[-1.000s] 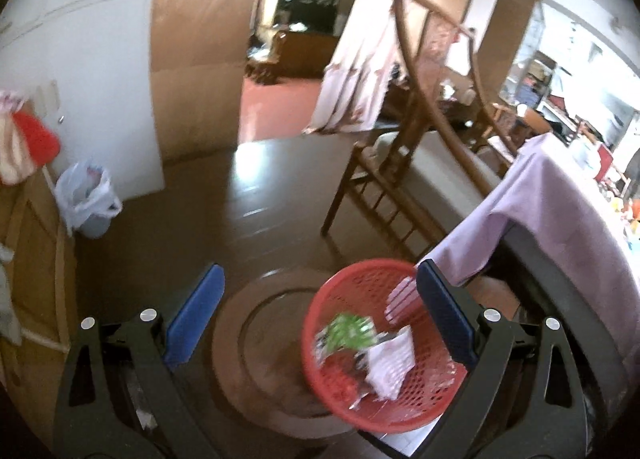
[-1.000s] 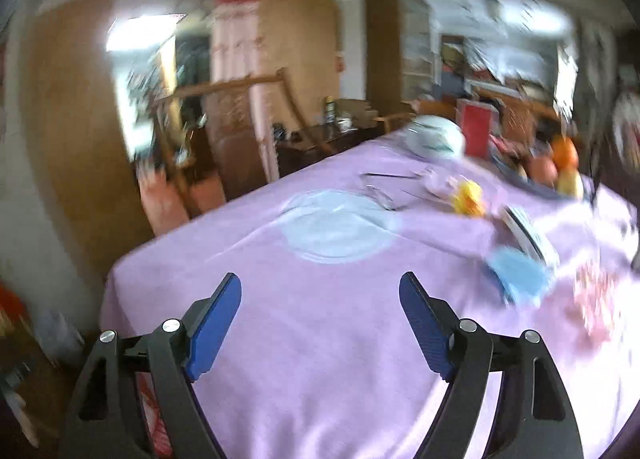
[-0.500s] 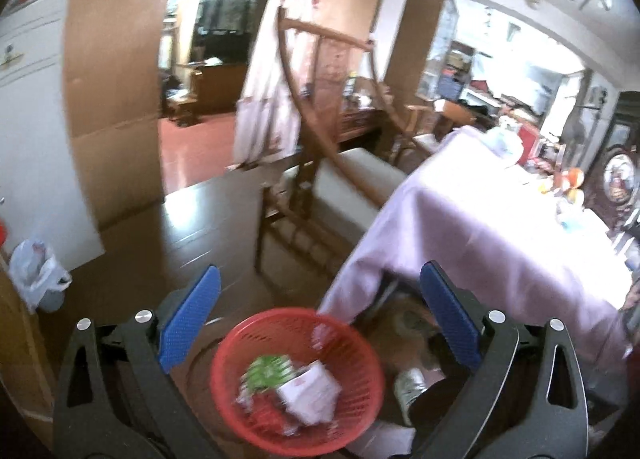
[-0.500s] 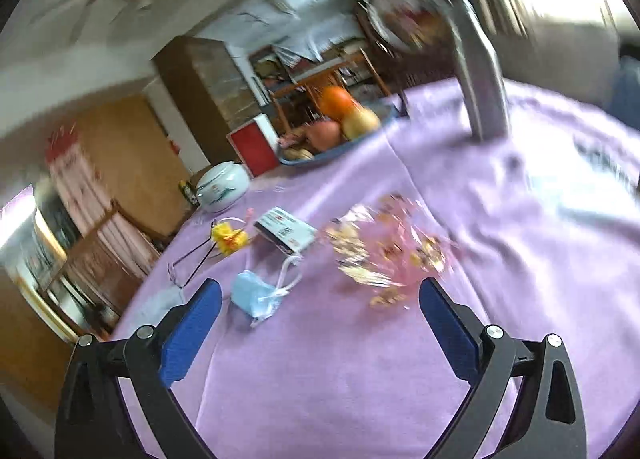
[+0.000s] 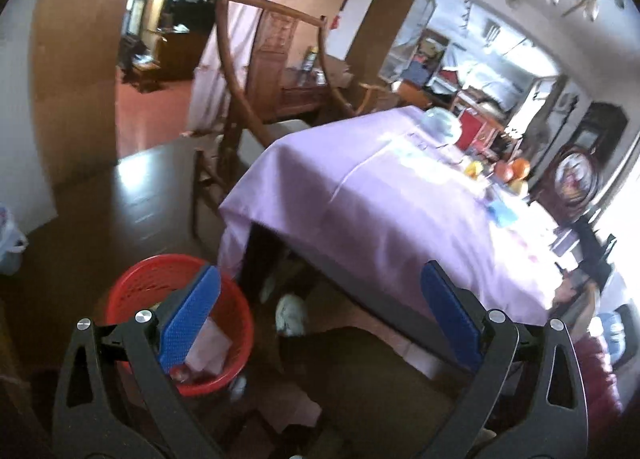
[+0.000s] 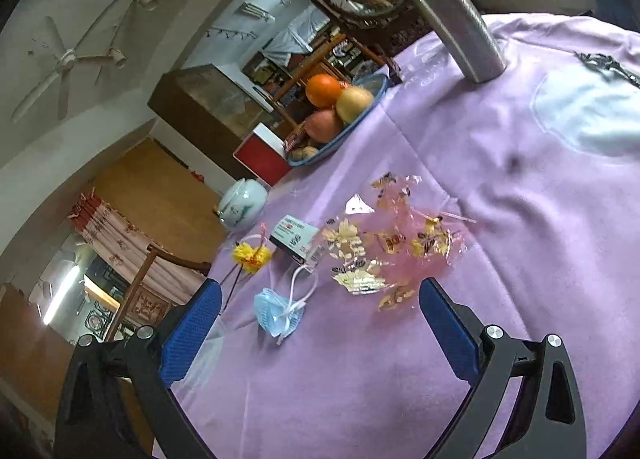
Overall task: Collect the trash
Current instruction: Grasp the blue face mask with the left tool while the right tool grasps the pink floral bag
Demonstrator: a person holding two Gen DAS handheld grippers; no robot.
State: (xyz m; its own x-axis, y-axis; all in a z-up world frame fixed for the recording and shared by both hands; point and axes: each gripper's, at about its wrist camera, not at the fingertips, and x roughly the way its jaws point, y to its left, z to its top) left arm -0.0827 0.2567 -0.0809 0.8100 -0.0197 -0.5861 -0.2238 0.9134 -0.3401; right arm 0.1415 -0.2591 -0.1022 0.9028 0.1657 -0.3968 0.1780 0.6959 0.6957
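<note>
In the right wrist view a crumpled blue face mask, a pink and gold plastic wrapper, a small printed box and a yellow tassel lie on the purple tablecloth. My right gripper is open and empty, just short of the mask and wrapper. In the left wrist view a red basket with trash inside stands on the floor beside the table. My left gripper is open and empty above the floor, its left finger over the basket.
A fruit plate, a red box, a white lidded jar and a metal post stand further back on the table. A wooden chair stands at the table's far end. A white bag sits by the wall.
My right gripper has swung over the table and closed in on the mask and wrapper. My left gripper has turned from above the basket toward the table; the basket now sits at lower left.
</note>
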